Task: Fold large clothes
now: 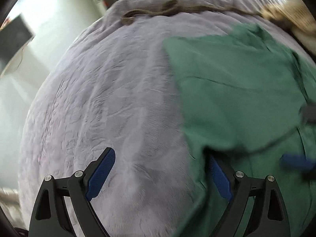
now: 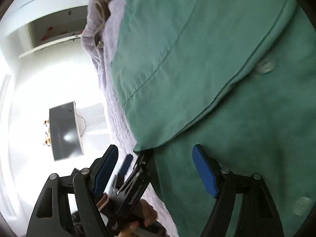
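At the bottom of the left wrist view, the left gripper (image 1: 160, 174) stands wide and holds nothing; its left finger sits over bare blanket, while its right finger (image 1: 219, 177) is partly tucked under a hanging edge of the green garment (image 1: 237, 90); so the cloth lies to the right of this tool and ahead of it, spreading away up the bed; the right gripper (image 2: 156, 169) is also spread wide and empty, its right finger (image 2: 205, 171) over the green cloth and its left finger over the garment's edge and the floor beyond; between those fingers the other tool shows, gripped by a bare hand (image 2: 146, 215), right at the folded corner (image 2: 142, 147) of the garment; both tools are therefore close to that near corner, the left one apparently closest to it; the folded flap's long edge runs from this corner away toward the upper right, past a pale button (image 2: 265, 67); I judge the next grasp turns on closing over that near corner; farther off, the lilac blanket (image 1: 110, 90) covers the bed; a brown cloth (image 1: 158, 9) lies along its far edge; a dark screen (image 2: 65, 130) stands on the pale floor beside the bed, well clear of the work; nothing blocks the corner
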Demonstrator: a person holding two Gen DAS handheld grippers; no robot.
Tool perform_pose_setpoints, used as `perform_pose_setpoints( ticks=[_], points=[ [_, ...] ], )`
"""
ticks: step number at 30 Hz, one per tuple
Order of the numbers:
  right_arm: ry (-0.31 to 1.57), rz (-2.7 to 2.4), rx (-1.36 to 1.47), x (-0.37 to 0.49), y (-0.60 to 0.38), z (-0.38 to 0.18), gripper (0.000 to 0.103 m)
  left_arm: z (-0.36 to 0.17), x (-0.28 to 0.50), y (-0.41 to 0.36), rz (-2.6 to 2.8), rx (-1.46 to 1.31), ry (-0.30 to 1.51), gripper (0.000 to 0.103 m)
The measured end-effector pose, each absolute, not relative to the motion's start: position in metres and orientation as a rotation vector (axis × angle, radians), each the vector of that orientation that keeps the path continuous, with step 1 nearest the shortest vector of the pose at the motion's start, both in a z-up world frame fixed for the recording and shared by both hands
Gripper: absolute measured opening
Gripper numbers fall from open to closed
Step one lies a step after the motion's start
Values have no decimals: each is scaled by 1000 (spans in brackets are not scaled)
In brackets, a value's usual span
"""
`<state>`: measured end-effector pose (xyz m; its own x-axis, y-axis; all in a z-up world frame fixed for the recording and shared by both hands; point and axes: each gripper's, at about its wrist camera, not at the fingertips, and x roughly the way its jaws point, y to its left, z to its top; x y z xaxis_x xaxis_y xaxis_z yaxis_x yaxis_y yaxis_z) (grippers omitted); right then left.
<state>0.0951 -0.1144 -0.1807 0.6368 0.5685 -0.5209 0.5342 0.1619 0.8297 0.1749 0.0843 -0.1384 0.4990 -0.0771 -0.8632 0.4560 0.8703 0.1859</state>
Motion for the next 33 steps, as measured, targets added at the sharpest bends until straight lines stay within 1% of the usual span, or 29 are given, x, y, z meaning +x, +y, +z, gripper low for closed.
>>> perform_pose_setpoints(
  ticks=[4, 6, 7, 10, 12, 16, 23, 27, 28, 30, 31, 32, 33],
  points=[
    [947, 73, 1478, 123, -107, -178, 80, -141, 191, 102, -321, 254, 1070, 92],
    [1032, 136, 1409, 136, -95, -171, 80, -138, 191, 107, -309, 214, 1041, 92],
    [1103, 168, 1323, 139, -88, -162, 80, -137, 190, 111, -299, 192, 1028, 92],
    [1160, 248, 1150, 145, -83, -139, 80, -149, 196, 132, -254, 97, 1069, 92],
    [1135, 275, 1081, 157, -90, -122, 80, -159, 201, 145, -253, 21, 1113, 92],
    [1094, 222, 953, 212, -111, -100, 80, -161, 198, 146, -249, 11, 1099, 92],
    [1159, 145, 638, 322, -97, -99, 80, -161, 197, 152, -247, -22, 1104, 92],
    [1250, 120, 428, 350, -95, -107, 80, -160, 195, 152, -245, -45, 1107, 92],
    [1294, 114, 379, 356, -94, -115, 78, -160, 194, 152, -243, -47, 1107, 92],
    [1364, 112, 311, 362, -93, -126, 71, -159, 193, 152, -239, -54, 1108, 92],
    [1379, 119, 294, 361, -92, -127, 51, -159, 193, 153, -239, -60, 1108, 92],
    [1395, 138, 284, 362, -90, -126, 10, -159, 192, 154, -240, -63, 1109, 92],
    [1410, 165, 273, 362, -86, -125, 2, -159, 190, 155, -240, -67, 1109, 92]
  ],
)
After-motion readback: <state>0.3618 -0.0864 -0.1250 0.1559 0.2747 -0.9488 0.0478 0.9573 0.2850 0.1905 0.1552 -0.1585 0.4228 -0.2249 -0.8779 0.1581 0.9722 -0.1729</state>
